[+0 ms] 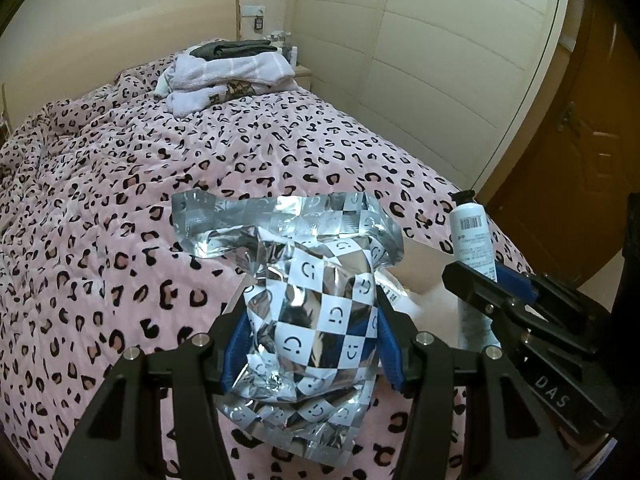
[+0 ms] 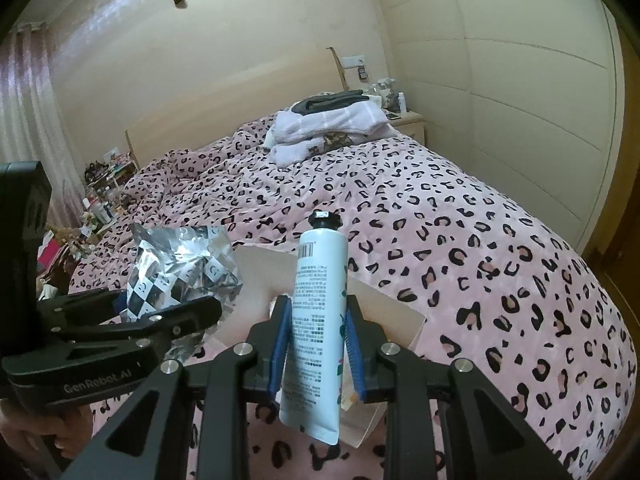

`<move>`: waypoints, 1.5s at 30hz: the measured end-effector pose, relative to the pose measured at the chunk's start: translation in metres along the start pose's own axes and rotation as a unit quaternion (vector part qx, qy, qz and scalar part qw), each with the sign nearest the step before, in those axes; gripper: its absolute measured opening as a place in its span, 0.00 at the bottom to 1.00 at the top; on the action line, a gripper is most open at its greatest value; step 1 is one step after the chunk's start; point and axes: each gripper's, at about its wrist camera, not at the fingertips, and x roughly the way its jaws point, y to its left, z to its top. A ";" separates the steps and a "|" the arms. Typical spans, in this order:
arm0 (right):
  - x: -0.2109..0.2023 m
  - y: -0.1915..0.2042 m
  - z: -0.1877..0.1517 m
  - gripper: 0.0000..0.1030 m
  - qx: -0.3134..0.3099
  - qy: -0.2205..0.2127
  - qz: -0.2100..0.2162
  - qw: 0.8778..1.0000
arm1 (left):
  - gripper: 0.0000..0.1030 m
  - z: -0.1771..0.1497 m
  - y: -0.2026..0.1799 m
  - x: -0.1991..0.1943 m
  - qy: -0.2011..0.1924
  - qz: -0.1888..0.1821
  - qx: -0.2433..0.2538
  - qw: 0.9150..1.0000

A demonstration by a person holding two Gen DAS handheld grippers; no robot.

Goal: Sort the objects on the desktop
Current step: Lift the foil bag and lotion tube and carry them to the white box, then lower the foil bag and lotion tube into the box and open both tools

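A crinkled silver foil bag [image 1: 312, 280] with a chequered smiley print hangs above the bed, and my left gripper [image 1: 310, 312] is shut on its middle. The same foil bag [image 2: 180, 268] shows at the left of the right wrist view, held by the left gripper [image 2: 160, 304]. A white tube [image 2: 318, 312] with a black cap pointing away stands between blue pads, with my right gripper [image 2: 318, 312] shut on it. In the left wrist view the tube [image 1: 472, 236] and right gripper [image 1: 484, 280] sit at the right. A white open box [image 2: 384, 312] lies on the bed under both.
A pink leopard-print quilt [image 1: 160, 200] covers the bed. Folded pale towels with dark clothes on top [image 1: 228, 72] lie near the headboard. A bedside table [image 2: 408, 120] with small bottles stands at the far right, and cluttered shelves [image 2: 100, 200] at the left. A white wardrobe wall [image 2: 520, 100] runs along the right.
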 end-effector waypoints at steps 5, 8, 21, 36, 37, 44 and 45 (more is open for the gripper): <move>0.011 -0.003 0.005 0.26 0.000 0.009 -0.004 1.000 | 0.54 0.011 -0.002 0.013 0.009 0.002 0.002 1.000; 0.019 -0.003 0.009 0.26 -0.001 0.013 -0.007 1.000 | 0.54 0.020 -0.002 0.020 0.010 0.001 0.000 1.000; 0.036 0.004 0.014 0.26 -0.021 0.020 -0.018 0.999 | 0.54 0.025 0.008 0.036 0.002 -0.029 -0.029 0.999; 0.061 0.009 -0.010 0.26 -0.039 0.058 -0.011 0.997 | 0.54 0.001 0.013 0.066 0.018 -0.025 -0.025 0.999; 0.064 0.009 -0.011 0.26 -0.039 0.061 -0.010 0.997 | 0.54 0.001 0.012 0.067 0.018 -0.023 -0.022 0.999; 0.072 0.007 -0.020 0.26 -0.051 0.068 -0.020 0.996 | 0.54 -0.010 0.005 0.075 0.012 -0.024 0.000 1.000; 0.072 0.007 -0.022 0.26 -0.055 0.068 -0.021 0.996 | 0.56 -0.011 0.005 0.075 0.011 -0.026 0.000 1.000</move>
